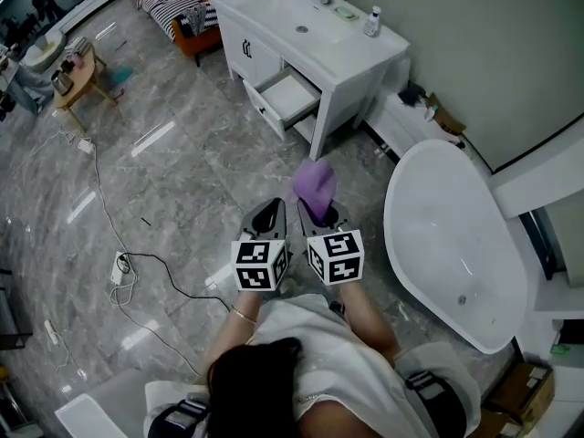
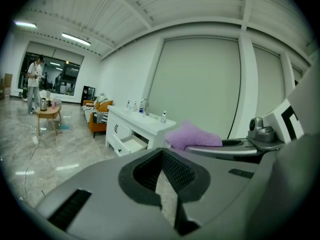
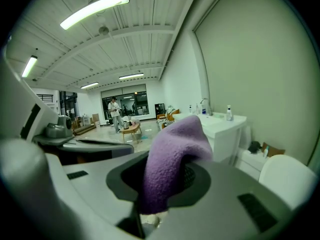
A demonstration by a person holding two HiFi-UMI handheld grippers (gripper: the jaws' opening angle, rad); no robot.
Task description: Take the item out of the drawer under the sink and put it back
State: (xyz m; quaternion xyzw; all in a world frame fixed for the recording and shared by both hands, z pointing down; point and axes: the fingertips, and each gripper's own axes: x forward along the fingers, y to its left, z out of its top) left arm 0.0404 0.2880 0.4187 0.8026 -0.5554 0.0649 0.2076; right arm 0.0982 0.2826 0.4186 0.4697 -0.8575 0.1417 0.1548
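A purple cloth [image 1: 315, 184] sticks up out of my right gripper [image 1: 319, 215], which is shut on it; in the right gripper view the cloth [image 3: 172, 154] fills the gap between the jaws and flops over to the right. Beside it, my left gripper [image 1: 267, 213] is shut with nothing in it, its jaw tips meeting [image 2: 161, 155]. Both grippers are held over the floor, pointing toward the white vanity [image 1: 356, 62] with its sink [image 1: 306, 24]. A drawer [image 1: 290, 97] under the sink stands pulled out, well ahead of the grippers. The left gripper view shows the drawer [image 2: 131, 144] and the cloth [image 2: 192, 135].
A white bathtub [image 1: 456, 245] lies to the right. A cable and power strip [image 1: 120, 265] trail over the marble floor on the left. An orange sofa [image 1: 187, 7] and a small table [image 1: 78, 73] stand far left. A person [image 2: 34, 84] stands in the distance.
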